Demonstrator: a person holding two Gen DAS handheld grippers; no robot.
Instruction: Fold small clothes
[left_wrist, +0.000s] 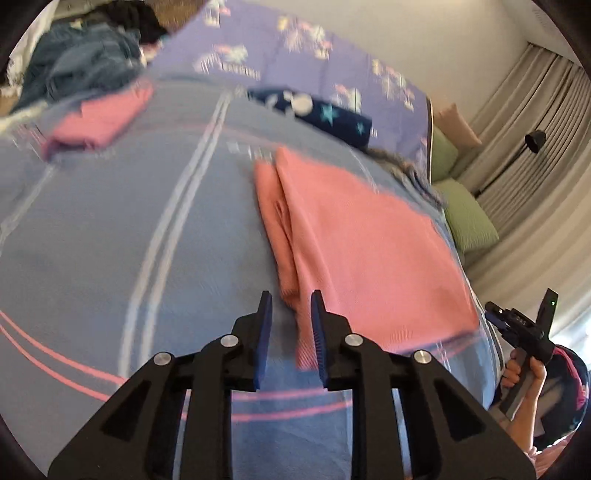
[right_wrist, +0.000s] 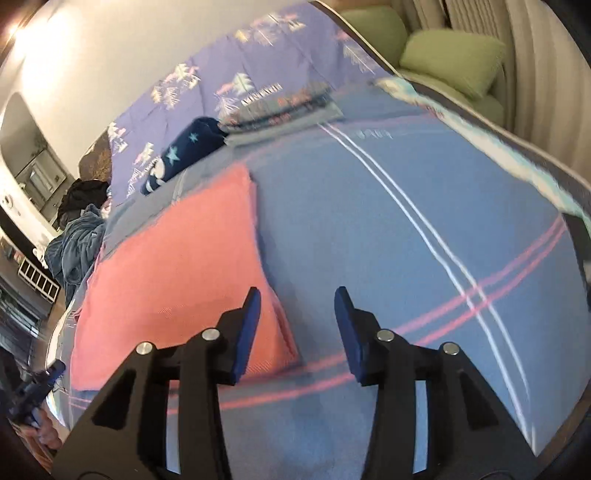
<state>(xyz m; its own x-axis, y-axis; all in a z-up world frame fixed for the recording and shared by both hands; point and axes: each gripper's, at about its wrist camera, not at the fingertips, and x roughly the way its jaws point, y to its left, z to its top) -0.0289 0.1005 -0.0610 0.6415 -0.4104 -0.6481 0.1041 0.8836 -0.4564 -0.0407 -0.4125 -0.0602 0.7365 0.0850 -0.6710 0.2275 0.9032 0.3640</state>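
Pink cloth (left_wrist: 369, 243) lies folded flat on the blue striped bedspread (left_wrist: 110, 240). Left gripper (left_wrist: 291, 306) hovers at its near edge, fingers slightly parted, holding nothing. Right gripper (right_wrist: 297, 301) is wide open and empty, the cloth beside its left finger.

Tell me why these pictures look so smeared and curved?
Left wrist view: motion blur smears the pink garment and bedspread stripes, while the left gripper stays sharp. Right wrist view: similar blur; the fisheye lens bows the bed, and a wall lamp glares top left.
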